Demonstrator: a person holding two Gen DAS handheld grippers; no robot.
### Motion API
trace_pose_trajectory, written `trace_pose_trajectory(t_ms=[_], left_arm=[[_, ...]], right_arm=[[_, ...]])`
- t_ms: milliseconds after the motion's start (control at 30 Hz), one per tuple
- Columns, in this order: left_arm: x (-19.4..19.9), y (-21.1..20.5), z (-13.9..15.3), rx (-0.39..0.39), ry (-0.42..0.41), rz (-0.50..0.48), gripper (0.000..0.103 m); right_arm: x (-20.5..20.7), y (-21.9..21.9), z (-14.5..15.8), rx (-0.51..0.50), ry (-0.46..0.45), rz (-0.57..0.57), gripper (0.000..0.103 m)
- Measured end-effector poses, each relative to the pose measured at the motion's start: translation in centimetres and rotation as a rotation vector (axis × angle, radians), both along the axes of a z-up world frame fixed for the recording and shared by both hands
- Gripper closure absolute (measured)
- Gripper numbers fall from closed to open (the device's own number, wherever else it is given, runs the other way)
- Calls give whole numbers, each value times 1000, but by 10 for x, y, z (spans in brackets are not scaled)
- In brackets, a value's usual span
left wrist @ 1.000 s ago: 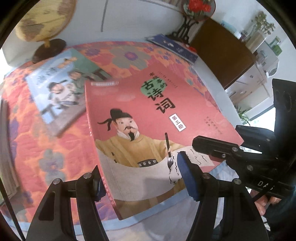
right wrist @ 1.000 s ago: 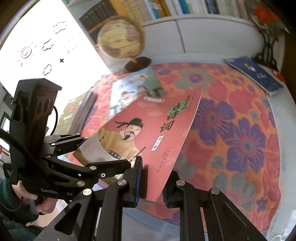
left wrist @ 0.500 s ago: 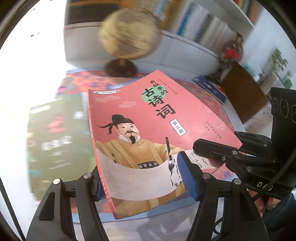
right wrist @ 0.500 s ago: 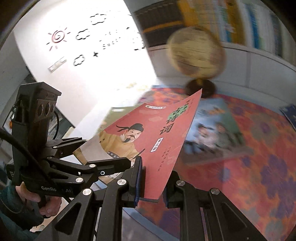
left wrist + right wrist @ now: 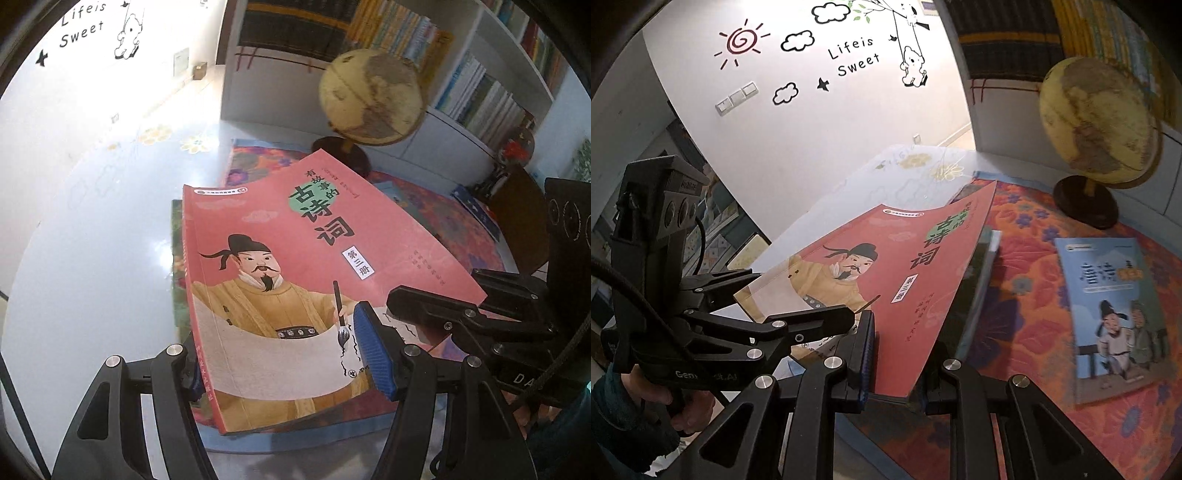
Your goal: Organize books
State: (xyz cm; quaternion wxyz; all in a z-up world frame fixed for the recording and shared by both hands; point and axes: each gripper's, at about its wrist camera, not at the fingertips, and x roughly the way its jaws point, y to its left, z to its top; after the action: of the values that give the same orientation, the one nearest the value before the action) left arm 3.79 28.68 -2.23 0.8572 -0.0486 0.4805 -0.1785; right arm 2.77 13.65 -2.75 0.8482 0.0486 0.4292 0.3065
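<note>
Both claws grip the pink paperback book with a painted scholar [image 5: 295, 266], the left gripper [image 5: 280, 354] across its near corner and the right gripper [image 5: 897, 354] clamped on its thin edge, above a green book [image 5: 975, 288] lying just beyond, with the yellow globe [image 5: 371, 98] farther behind.

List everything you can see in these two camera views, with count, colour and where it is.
Pink book: one, pink cover with a robed figure, held up between both grippers.
Dark green book: one, under the pink one, on the cloth's edge.
Blue book: one, light blue, flat on the cloth.
Far blue book: one, darker blue, by the shelves.
Globe: one, tan on a dark base, at the back.
Floral cloth: one, orange and purple, on the table.
Bookshelf: one, white, full of books.
Left gripper: black, blue-padded fingers across the pink book.
Right gripper: black, shut on the pink book's edge.
</note>
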Motion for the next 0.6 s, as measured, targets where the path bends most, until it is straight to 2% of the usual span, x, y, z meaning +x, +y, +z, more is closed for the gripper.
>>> trace_pose_trajectory(t_ms=[167,367,533,600], left_arm=[[4,13,-12,1,10,11,39],[3,21,-34,-39,57,17,38],[5,35,-55,-74,120,81,38],[3,41,-56,-89,120,101,38]], right_arm=[[8,12,-12,-1,28,0,85],[14,12,-34,21,100,-36,83],[14,14,-52,2,141,-55,82],[14,17,-57,-13,156,-62,82]])
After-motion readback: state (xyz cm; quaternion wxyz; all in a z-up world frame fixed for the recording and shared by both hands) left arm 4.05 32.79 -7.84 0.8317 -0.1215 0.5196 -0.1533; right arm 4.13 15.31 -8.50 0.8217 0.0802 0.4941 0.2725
